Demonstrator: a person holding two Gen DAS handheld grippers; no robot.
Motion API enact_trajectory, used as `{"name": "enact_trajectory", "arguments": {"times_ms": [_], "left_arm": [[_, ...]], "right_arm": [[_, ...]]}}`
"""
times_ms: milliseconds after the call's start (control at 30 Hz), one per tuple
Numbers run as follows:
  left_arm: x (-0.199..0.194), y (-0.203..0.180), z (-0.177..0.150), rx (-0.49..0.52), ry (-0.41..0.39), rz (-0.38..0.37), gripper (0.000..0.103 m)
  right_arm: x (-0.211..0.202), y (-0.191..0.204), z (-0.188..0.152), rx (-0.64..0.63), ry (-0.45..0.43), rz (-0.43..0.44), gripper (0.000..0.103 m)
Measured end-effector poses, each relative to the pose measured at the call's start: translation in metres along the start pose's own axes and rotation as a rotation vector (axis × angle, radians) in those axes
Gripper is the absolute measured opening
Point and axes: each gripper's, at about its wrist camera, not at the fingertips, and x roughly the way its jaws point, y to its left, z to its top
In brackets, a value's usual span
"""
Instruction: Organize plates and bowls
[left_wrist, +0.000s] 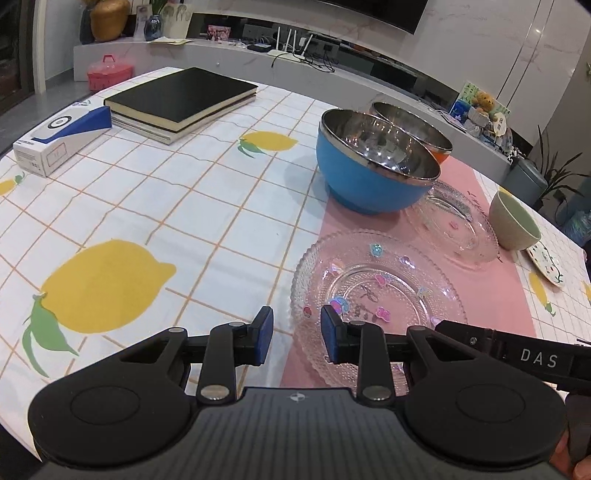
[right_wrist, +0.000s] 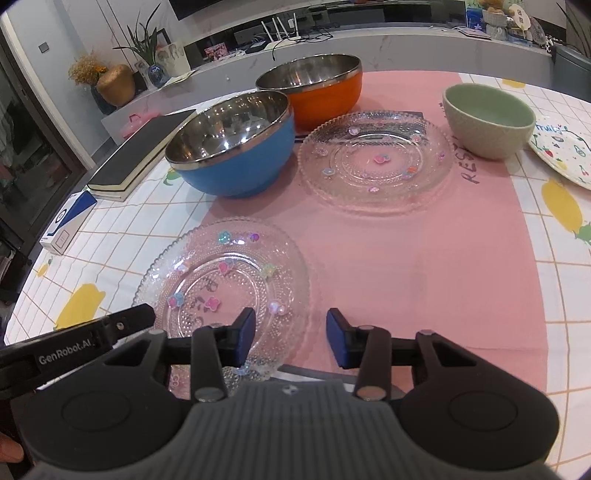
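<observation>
Both grippers hang over the near glass plate (right_wrist: 225, 291), which lies on the table (left_wrist: 207, 206) half on the pink mat (right_wrist: 406, 258), half on the lemon-print cloth. The left gripper (left_wrist: 297, 334) straddles its left rim and the right gripper (right_wrist: 291, 341) its right rim, jaws apart, pads not pressing the glass. The side of the left gripper reads "GenRobot.AI"; the right one reads "DAS". Behind stand a blue bowl (right_wrist: 236, 147), an orange bowl (right_wrist: 314, 88), a second glass plate (right_wrist: 376, 158) and a green bowl (right_wrist: 487, 122). Handwriting on the mat is partly readable, "RES". The painted plate (right_wrist: 561, 151) reads "fruity".
</observation>
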Motion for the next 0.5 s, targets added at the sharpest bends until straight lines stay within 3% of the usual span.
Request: {"name": "enact_trajectory", "arguments": {"times_ms": [67, 300, 367, 500], "left_arm": [[0.0009, 0.0009, 0.0003, -0.009, -0.003, -0.002, 0.033], [0.0048, -0.0016, 0.0026, -0.023, -0.006, -0.021, 0.022], [0.0048, -0.0044, 0.0027, -0.017, -0.01, -0.013, 0.021], [0.0037, -0.0065, 0.0029, -0.008, -0.011, -0.003, 0.021]], "right_arm": [[0.0003, 0.0006, -0.0005, -0.003, -0.003, 0.003, 0.043], [0.0024, 0.0018, -0.0016, 0.0, -0.015, 0.006, 0.026], [0.0027, 0.0003, -0.0011, 0.009, -0.016, -0.007, 0.019], [0.0018, -0.004, 0.0004, 0.049, -0.008, 0.004, 0.015]]}}
